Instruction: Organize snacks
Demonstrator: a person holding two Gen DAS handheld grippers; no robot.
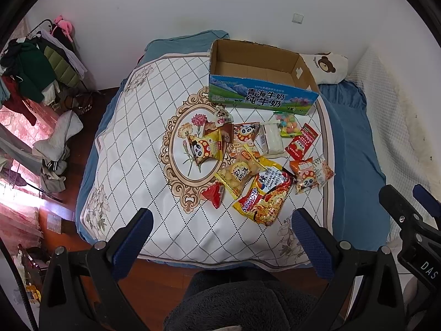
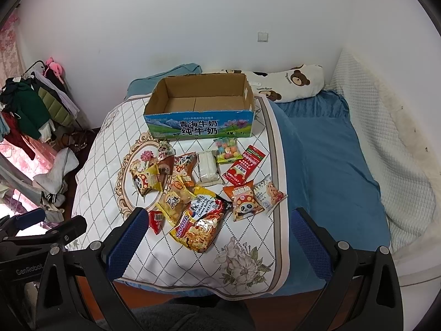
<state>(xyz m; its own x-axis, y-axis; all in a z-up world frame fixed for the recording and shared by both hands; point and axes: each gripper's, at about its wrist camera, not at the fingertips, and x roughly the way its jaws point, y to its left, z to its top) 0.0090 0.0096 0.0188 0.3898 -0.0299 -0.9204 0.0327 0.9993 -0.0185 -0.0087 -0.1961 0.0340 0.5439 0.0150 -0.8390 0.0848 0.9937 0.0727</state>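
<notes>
Several snack packets lie scattered on a white quilted bed cover (image 1: pixel 132 143) (image 2: pixel 248 237). Among them are a yellow-red noodle pack (image 1: pixel 261 195) (image 2: pixel 201 220), a yellow panda bag (image 1: pixel 205 147) (image 2: pixel 146 179), a red sachet (image 1: pixel 301 139) (image 2: pixel 244 165), a candy bag (image 1: pixel 286 124) (image 2: pixel 226 149) and a white pack (image 1: pixel 271 139) (image 2: pixel 207 167). Behind them stands an empty cardboard milk box (image 1: pixel 261 99) (image 2: pixel 201 127). My left gripper (image 1: pixel 223 237) hovers open over the bed's near edge, holding nothing. My right gripper (image 2: pixel 220 237) is open too, above the noodle pack's near side.
A blue sheet (image 2: pixel 330 165) covers the bed's right half, with a bear-print pillow (image 2: pixel 292 82) by the wall. A clothes rack (image 1: pixel 35 66) and a pile of laundry (image 1: pixel 55 149) stand left on the wooden floor. A dark fleece sleeve (image 1: pixel 242 303) lies below the left gripper.
</notes>
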